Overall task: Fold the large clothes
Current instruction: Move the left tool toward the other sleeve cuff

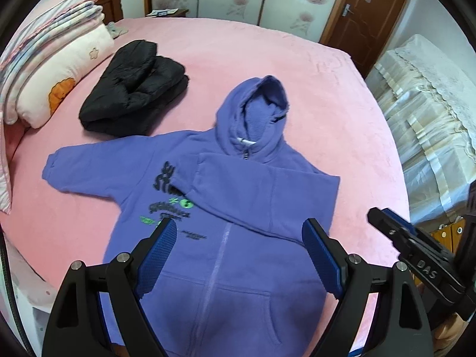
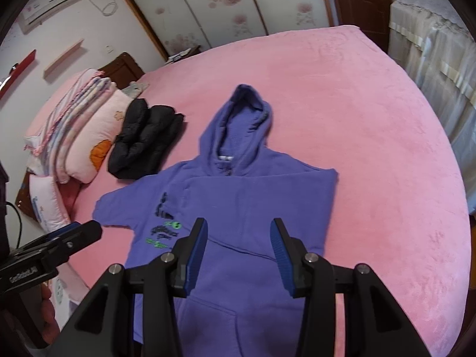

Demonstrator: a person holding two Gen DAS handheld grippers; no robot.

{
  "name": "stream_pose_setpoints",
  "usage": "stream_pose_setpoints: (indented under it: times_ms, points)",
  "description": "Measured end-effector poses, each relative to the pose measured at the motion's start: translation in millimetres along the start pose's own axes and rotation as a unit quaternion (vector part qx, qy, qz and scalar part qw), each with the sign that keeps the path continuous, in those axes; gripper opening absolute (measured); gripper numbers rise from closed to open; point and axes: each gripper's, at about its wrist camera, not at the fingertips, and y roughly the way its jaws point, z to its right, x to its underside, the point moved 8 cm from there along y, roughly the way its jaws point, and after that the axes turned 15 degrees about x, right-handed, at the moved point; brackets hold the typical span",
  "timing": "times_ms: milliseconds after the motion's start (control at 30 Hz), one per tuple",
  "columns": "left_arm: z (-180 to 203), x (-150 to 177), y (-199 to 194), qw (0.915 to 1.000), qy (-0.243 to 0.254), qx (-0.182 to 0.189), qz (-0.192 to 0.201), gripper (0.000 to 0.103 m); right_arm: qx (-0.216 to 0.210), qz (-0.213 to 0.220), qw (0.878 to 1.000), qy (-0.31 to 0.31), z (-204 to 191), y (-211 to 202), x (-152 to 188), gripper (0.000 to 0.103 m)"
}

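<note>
One purple hoodie (image 1: pixel 226 214) lies face up on the pink bed cover (image 1: pixel 267 68), its long axis running away from me, hood (image 1: pixel 253 113) at the far end and hem nearest. The fleece looks soft and matte; one sleeve (image 1: pixel 261 187) is folded across the chest, the other (image 1: pixel 98 166) stretches out flat to the left. I hold my left gripper (image 1: pixel 239 235) and right gripper (image 2: pixel 238 232) above the lower half, both with blue ribbed pads spread apart, gripping nothing. Beyond the outstretched sleeve sits a folded black puffer jacket (image 1: pixel 134 89), then stacked pink quilts (image 1: pixel 50 68).
</note>
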Motion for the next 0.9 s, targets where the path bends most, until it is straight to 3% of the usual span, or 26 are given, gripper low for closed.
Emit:
stream_pose_setpoints:
  times_ms: [167, 333, 467, 633, 900]
  points:
    - [-33.4, -1.9, -11.7, 0.9997, 0.004, 0.018, -0.017, 0.085, 0.016, 0.022, 0.999, -0.021, -28.5, -14.2, -8.5, 0.044]
    - [-89.1, -5.1, -22.8, 0.9978, 0.013, 0.046, -0.047, 0.085, 0.034, 0.02, 0.999, 0.005, -65.6, -16.9, -11.8, 0.044]
    - [-142.6, -16.1, -31.4, 0.9952, 0.026, 0.058, -0.074, 0.085, 0.06, 0.007, 0.998, 0.025, -108.6, -13.3, -8.1, 0.044]
    - [-201.0, -32.7, -40.3, 0.9941, 0.045, 0.057, -0.08, 0.086, 0.069, -0.021, 0.996, 0.057, -160.7, -0.6, -4.2, 0.044]
    - [-303.8, -42.6, -46.0, 0.9951, -0.011, 0.047, -0.086, 0.086, 0.08, -0.037, 0.995, 0.049, -245.3, 22.7, -12.7, 0.044]
